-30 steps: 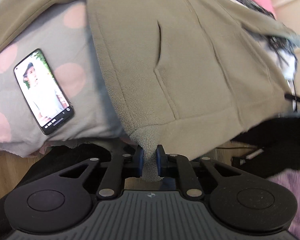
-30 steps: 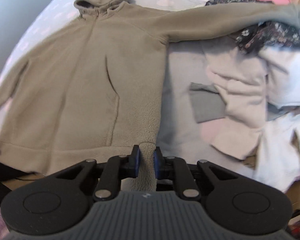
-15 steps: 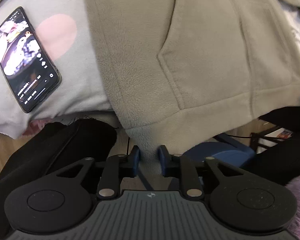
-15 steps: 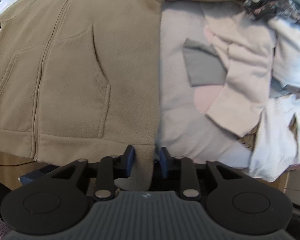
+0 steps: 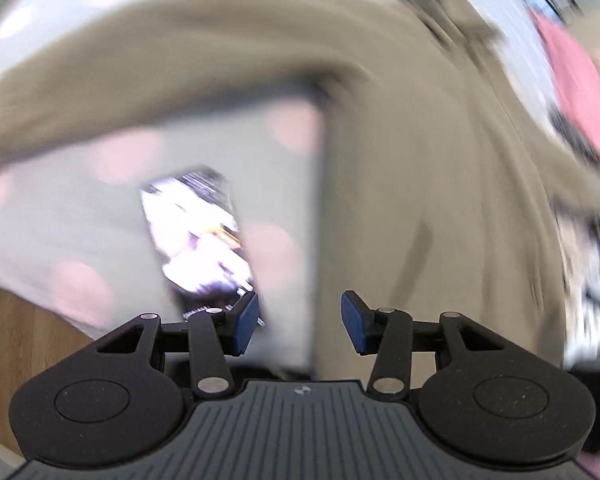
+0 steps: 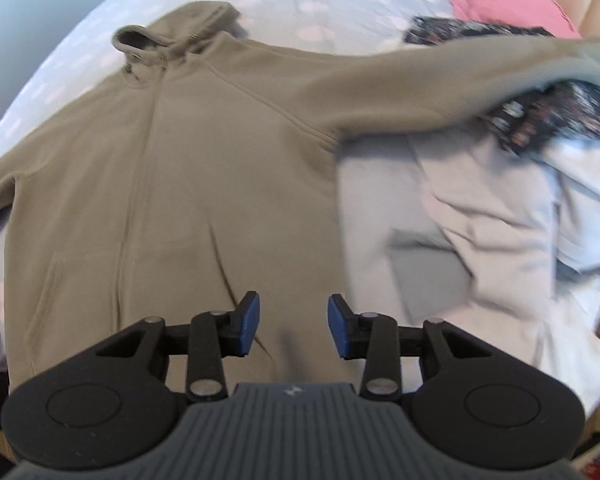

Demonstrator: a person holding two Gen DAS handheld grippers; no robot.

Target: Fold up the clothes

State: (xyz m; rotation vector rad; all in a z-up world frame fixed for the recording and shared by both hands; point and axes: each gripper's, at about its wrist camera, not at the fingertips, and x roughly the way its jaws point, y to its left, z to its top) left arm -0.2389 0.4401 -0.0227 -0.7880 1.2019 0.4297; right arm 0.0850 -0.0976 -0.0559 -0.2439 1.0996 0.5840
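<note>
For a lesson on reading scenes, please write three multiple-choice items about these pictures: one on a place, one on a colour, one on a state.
1. Where does the phone lie?
A. on the dotted sheet beside the hoodie
B. on top of the hoodie
C. between a gripper's fingers

2. What colour is the hoodie?
A. pink
B. khaki
C. black

3. How do the left gripper and the right gripper stand?
A. both shut on the hem
B. only the left holds cloth
C. both open, gripping nothing

Answers:
1 A: the phone rests on the dotted sheet, off the hoodie's side edge.
2 B: the fleece is khaki throughout.
3 C: both jaws are opening and the pads press on no cloth.
</note>
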